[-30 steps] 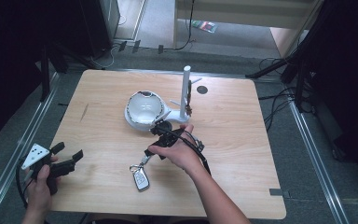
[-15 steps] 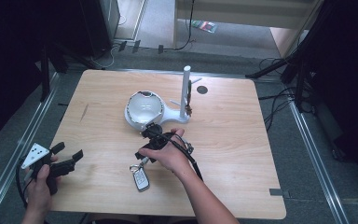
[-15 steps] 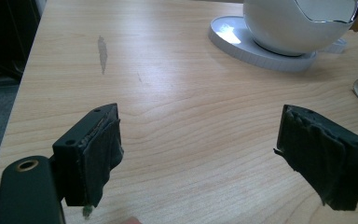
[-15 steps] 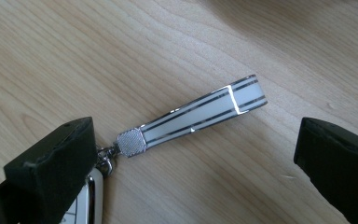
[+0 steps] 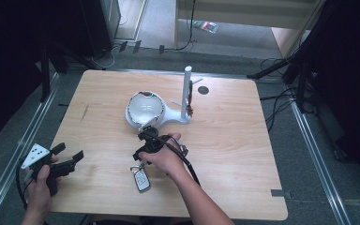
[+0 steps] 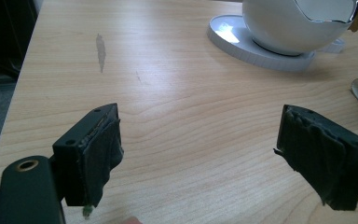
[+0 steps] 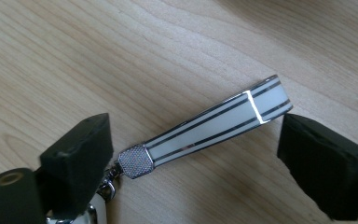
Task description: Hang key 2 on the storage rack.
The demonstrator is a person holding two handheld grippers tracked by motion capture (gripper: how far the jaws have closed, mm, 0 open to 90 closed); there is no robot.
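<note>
Currently logged: right gripper (image 5: 142,151) sat low over the key fob strap (image 7: 214,122), on the near side of the white bowl-shaped stand (image 5: 145,110). Its jaws had just been closing but stood apart, the strap lying flat on the wooden table (image 5: 243,140) between them; in the right gripper view one end of the strap was just beside the right jaw, contact not clear, and the metal clasp (image 7: 136,161) was just beside the left jaw. Pads weren't pressing the strap. Strap was white with dark and silver edge lines. The car key fob (image 5: 142,180) lay on the table nearer the person than the stand, just beyond the right hand (image 5: 164,159), joined to the strap by the clasp. Left gripper (image 5: 68,161) was held well left of the stand, near the table's front-left corner, jaws wide apart with bare wood between them. Left gripper view showed the stand's round base (image 6: 242,42) ahead and to the right, well apart from the jaws. Stand's upright post (image 5: 186,93) rose on the side away from the left gripper.
</note>
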